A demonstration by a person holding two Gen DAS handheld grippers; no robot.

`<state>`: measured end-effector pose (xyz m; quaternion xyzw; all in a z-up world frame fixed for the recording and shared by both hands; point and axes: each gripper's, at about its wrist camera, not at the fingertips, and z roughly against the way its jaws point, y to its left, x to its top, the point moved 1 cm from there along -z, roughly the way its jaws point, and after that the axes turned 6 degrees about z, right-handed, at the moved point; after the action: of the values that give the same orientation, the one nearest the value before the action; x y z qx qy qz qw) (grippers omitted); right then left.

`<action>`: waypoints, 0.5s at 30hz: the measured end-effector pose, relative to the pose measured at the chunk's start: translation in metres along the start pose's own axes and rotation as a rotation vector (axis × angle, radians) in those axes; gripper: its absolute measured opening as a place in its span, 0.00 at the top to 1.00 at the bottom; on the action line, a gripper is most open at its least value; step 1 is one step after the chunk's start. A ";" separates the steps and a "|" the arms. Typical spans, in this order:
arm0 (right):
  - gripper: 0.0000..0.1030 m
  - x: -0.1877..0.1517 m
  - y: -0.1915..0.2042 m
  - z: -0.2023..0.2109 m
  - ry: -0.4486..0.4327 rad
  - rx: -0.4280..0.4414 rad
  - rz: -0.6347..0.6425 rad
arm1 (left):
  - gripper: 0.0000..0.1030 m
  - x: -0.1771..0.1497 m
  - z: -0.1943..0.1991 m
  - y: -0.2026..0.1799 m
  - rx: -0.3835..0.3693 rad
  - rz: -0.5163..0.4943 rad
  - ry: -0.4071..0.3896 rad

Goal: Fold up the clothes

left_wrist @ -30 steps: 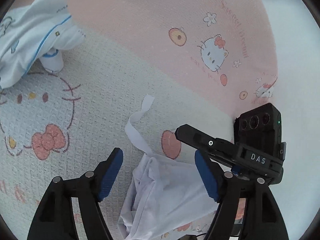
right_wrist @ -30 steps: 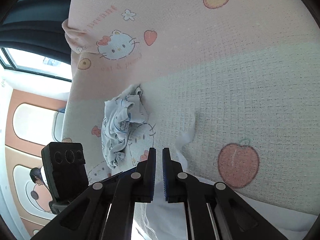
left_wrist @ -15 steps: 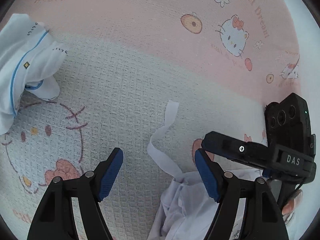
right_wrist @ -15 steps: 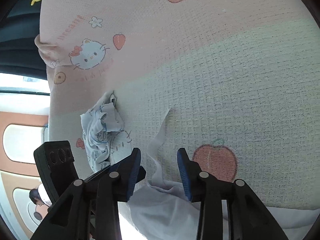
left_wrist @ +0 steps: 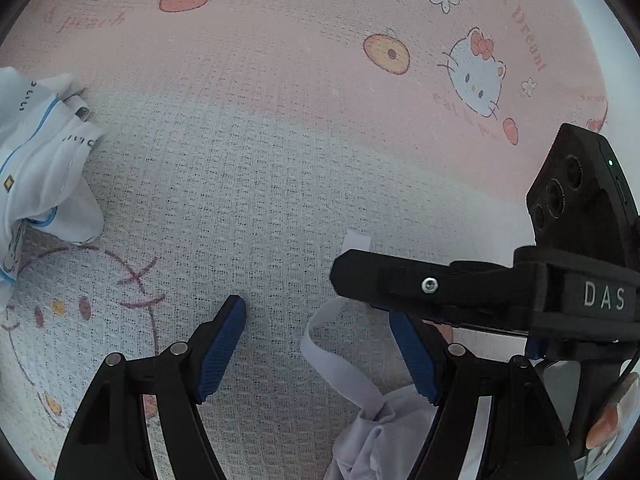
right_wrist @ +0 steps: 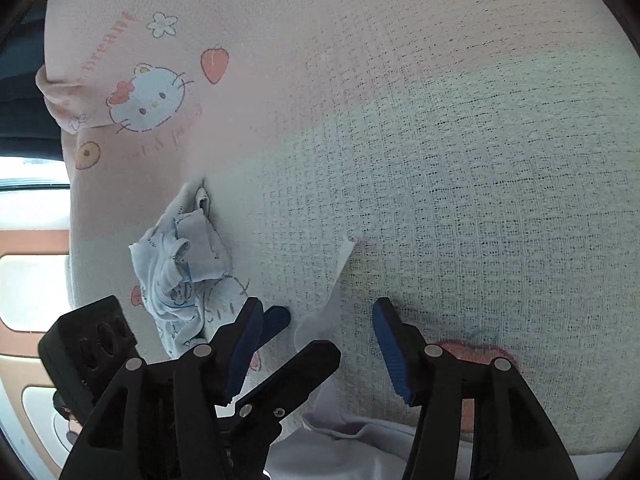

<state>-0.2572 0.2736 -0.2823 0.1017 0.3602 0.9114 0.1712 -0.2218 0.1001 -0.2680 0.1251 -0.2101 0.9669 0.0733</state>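
Both claws hover over the pale garment (left_wrist: pixel 384 436) on the bed, its strap (left_wrist: pixel 340 364) loose. The left claw (left_wrist: pixel 320 352) gapes empty; the right claw (right_wrist: pixel 316 344) has just been opening, gripping nothing. Next, probably regrasp an edge. A cartoon-cat blanket (left_wrist: pixel 280 140) covers the bed.

The left gripper (left_wrist: pixel 318 344) points steeply downward, its blue-padded fingers (left_wrist: pixel 222 350) spread wide with nothing pressed between them; the right gripper (right_wrist: pixel 316 346) tilts down less sharply, its jaws having just been opening, now standing well apart and gripping nothing; in the left wrist view, the right gripper reaches in from the right, just above the left's right finger.
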 end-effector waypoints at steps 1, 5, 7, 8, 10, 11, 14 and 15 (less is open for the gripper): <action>0.45 0.002 0.000 -0.001 0.002 0.003 -0.001 | 0.30 0.000 -0.001 -0.002 0.002 -0.007 -0.009; 0.45 0.007 -0.005 -0.001 0.023 0.014 -0.044 | 0.30 -0.007 -0.005 -0.015 0.049 -0.115 -0.030; 0.44 0.010 -0.004 -0.003 0.029 0.010 -0.049 | 0.36 -0.014 -0.006 -0.022 0.086 -0.190 -0.043; 0.43 0.011 -0.002 -0.004 0.032 0.005 -0.045 | 0.51 -0.019 -0.006 -0.025 0.110 -0.226 -0.055; 0.38 0.012 0.000 -0.007 0.035 0.012 -0.040 | 0.73 -0.024 -0.004 -0.025 0.144 -0.265 -0.081; 0.35 0.013 0.001 -0.009 0.037 0.017 -0.039 | 0.77 -0.026 -0.003 -0.024 0.155 -0.274 -0.094; 0.29 0.017 0.001 -0.010 0.045 0.049 -0.052 | 0.87 -0.023 0.001 -0.011 0.087 -0.191 -0.082; 0.29 0.017 -0.001 -0.010 0.048 0.060 -0.058 | 0.90 -0.021 0.003 -0.006 0.063 -0.163 -0.077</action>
<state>-0.2760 0.2745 -0.2890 0.0746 0.3944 0.8969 0.1855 -0.1993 0.1027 -0.2686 0.1813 -0.1712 0.9583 0.1396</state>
